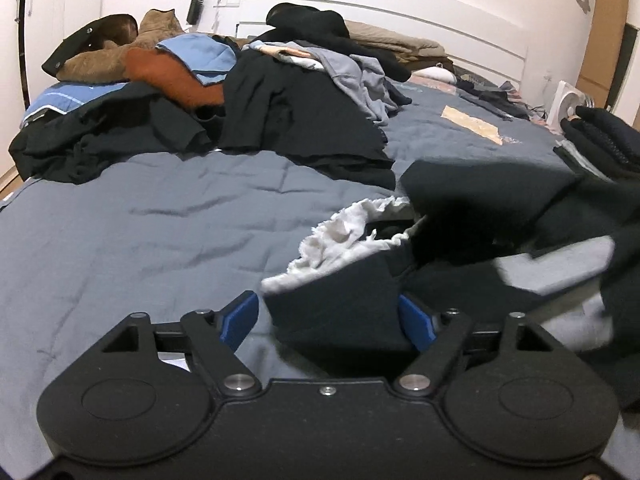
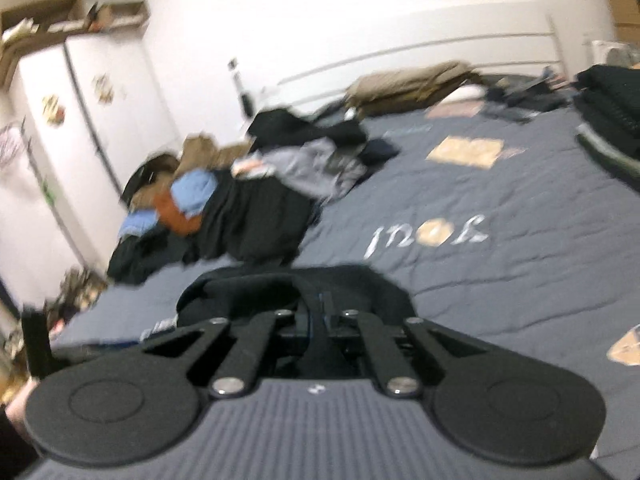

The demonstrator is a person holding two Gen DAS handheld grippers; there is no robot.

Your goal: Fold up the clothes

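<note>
In the left wrist view my left gripper (image 1: pixel 328 314) is open, its blue fingertips (image 1: pixel 240 314) wide apart. A dark garment (image 1: pixel 340 304) with a white frayed lining (image 1: pixel 344 236) lies between them on the grey-blue bedspread (image 1: pixel 160 220); no grip shows. The garment runs right, blurred, towards a black gloved hand (image 1: pixel 604 140). In the blurred right wrist view my right gripper (image 2: pixel 316 312) is shut on a fold of the same black garment (image 2: pixel 296 284), held above the bedspread (image 2: pixel 500 280).
A pile of unfolded clothes (image 1: pixel 260 92), black, grey, blue, orange and brown, lies across the far left of the bed. Folded beige bedding (image 1: pixel 396 42) sits by the white headboard. A stack of dark folded clothes (image 2: pixel 612 100) lies at the right. A white wardrobe (image 2: pixel 100 120) stands left.
</note>
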